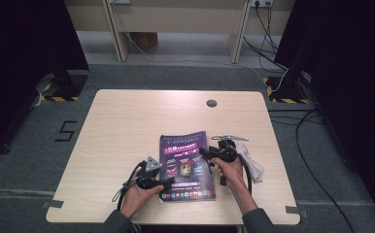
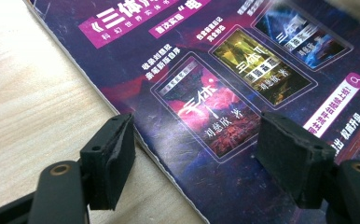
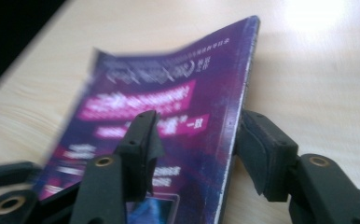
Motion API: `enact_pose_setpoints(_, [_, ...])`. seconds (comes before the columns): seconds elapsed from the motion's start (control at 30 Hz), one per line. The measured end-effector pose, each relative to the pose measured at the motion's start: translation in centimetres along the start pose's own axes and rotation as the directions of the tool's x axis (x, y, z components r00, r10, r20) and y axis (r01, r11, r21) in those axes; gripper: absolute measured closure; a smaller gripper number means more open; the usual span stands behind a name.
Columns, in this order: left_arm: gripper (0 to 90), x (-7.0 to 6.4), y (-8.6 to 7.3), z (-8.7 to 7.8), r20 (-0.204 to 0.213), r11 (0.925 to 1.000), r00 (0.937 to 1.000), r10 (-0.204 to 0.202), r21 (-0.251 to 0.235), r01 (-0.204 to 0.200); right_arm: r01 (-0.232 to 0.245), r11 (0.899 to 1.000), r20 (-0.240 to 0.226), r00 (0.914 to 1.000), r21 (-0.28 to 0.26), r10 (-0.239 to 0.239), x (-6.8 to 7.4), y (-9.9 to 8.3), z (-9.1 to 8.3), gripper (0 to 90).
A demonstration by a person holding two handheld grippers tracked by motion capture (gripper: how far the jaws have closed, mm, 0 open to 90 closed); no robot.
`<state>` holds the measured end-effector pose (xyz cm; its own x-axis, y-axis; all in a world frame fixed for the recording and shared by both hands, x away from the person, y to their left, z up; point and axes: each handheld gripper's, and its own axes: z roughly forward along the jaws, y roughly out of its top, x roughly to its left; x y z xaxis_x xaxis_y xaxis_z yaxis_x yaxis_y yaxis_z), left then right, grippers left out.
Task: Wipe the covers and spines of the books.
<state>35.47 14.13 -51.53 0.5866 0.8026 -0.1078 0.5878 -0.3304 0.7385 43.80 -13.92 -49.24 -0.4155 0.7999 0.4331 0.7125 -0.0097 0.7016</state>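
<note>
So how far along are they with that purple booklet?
Early stage. The glossy purple booklet lies closed on the light wooden table. The right gripper has open jaws straddling its edge; the left gripper hangs open over the opposite edge. Gripping and opening remain.

High view: fixed above person's side, faces forward and down, far off, takes in whole pale wooden tabletop [image 1: 127,126] and grey floor beyond.

Left gripper view: rides low, very near, looks along own jaws across glossy purple paperback book [image 2: 243,70] cover.

Right gripper view: low, close, faces along book's edge [image 3: 234,140].

All three views share book and tabletop.
</note>
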Motion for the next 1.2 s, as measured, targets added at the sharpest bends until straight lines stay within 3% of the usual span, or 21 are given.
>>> enact_pose_setpoints(0.13, [27.5, 0.1, -0.1, -0.1, 0.001, 1.0000, 1.0000, -0.004, -0.005, 0.004, 0.108, 0.994, -0.013, 0.9941, -0.017, -0.108, 1.4, 0.5, -0.9, 54.9])
enact_pose_setpoints(0.2, [27.5, 0.1, -0.2, -0.2, -0.003, 1.0000, 1.0000, -0.005, -0.005, 0.005, 0.116, 0.993, -0.048, 0.9920, -0.010, -0.117, 1.7, 0.5, -1.1, 59.2])
enact_pose_setpoints(0.3, [27.5, 0.1, -0.2, -0.2, -0.003, 1.0000, 1.0000, -0.005, -0.007, 0.005, 0.151, 0.988, -0.075, 0.9863, 0.045, -0.147, 2.0, 0.3, -1.2, 65.1])
enact_pose_setpoints(0.43, [27.6, 0.1, -0.3, -0.2, -0.002, 0.9999, 1.0000, -0.005, -0.010, 0.005, 0.226, 0.969, -0.059, 0.9734, 0.095, -0.221, 2.4, 0.1, -0.6, 67.4])
enact_pose_setpoints(0.47, [27.6, 0.2, -0.2, -0.2, -0.002, 1.0000, 1.0000, -0.004, -0.006, 0.004, 0.261, 0.960, -0.041, 0.9654, 0.107, -0.258, 2.5, 0.2, -0.5, 68.4])
enact_pose_setpoints(0.57, [27.6, 0.1, -0.3, -0.2, -0.005, 0.9999, 1.0000, -0.002, -0.012, 0.002, 0.280, 0.951, -0.034, 0.9600, 0.132, -0.278, 2.6, 0.4, -0.4, 68.7])
enact_pose_setpoints(0.6, [27.6, 0.1, -0.3, -0.2, -0.005, 0.9999, 1.0000, -0.001, -0.013, 0.000, 0.301, 0.943, -0.027, 0.9536, 0.140, -0.300, 2.6, 0.4, -0.2, 68.7])
enact_pose_setpoints(0.73, [27.6, 0.0, -0.4, -0.2, -0.011, 0.9998, 0.9999, 0.002, -0.018, -0.002, 0.282, 0.944, -0.034, 0.9593, 0.170, -0.280, 2.7, 0.7, 0.3, 69.2])
enact_pose_setpoints(0.83, [27.6, 0.0, -0.4, -0.3, -0.013, 0.9999, 0.9999, -0.002, -0.017, 0.001, 0.303, 0.932, -0.027, 0.9524, 0.201, -0.304, 2.9, 0.9, 0.4, 69.3])
enact_pose_setpoints(0.97, [27.0, 0.0, -0.4, -0.2, -0.021, 0.9997, 0.9998, -0.003, -0.024, 0.002, 0.310, 0.931, -0.023, 0.9499, 0.191, -0.312, 3.2, 1.2, 0.5, 71.5])
enact_pose_setpoints(1.0, [26.9, 0.0, -0.5, -0.2, -0.023, 0.9994, 0.9997, -0.011, -0.033, 0.011, 0.340, 0.921, -0.024, 0.9395, 0.190, -0.342, 3.5, 1.6, 0.5, 72.6])
enact_pose_setpoints(1.07, [27.0, 0.1, -0.5, -0.3, -0.015, 0.9994, 0.9998, -0.014, -0.032, 0.013, 0.359, 0.913, -0.022, 0.9322, 0.194, -0.361, 4.0, 2.1, 0.5, 73.7])
enact_pose_setpoints(1.17, [28.5, 0.2, -0.6, -0.5, -0.009, 0.9994, 0.9999, -0.010, -0.033, 0.010, 0.404, 0.891, -0.016, 0.9119, 0.208, -0.410, 4.8, 2.8, 0.6, 74.9])
enact_pose_setpoints(1.2, [28.5, 0.3, -0.6, -0.7, -0.011, 0.9994, 0.9999, -0.010, -0.033, 0.009, 0.404, 0.891, -0.016, 0.9119, 0.208, -0.410, 4.8, 2.8, 0.6, 74.9])
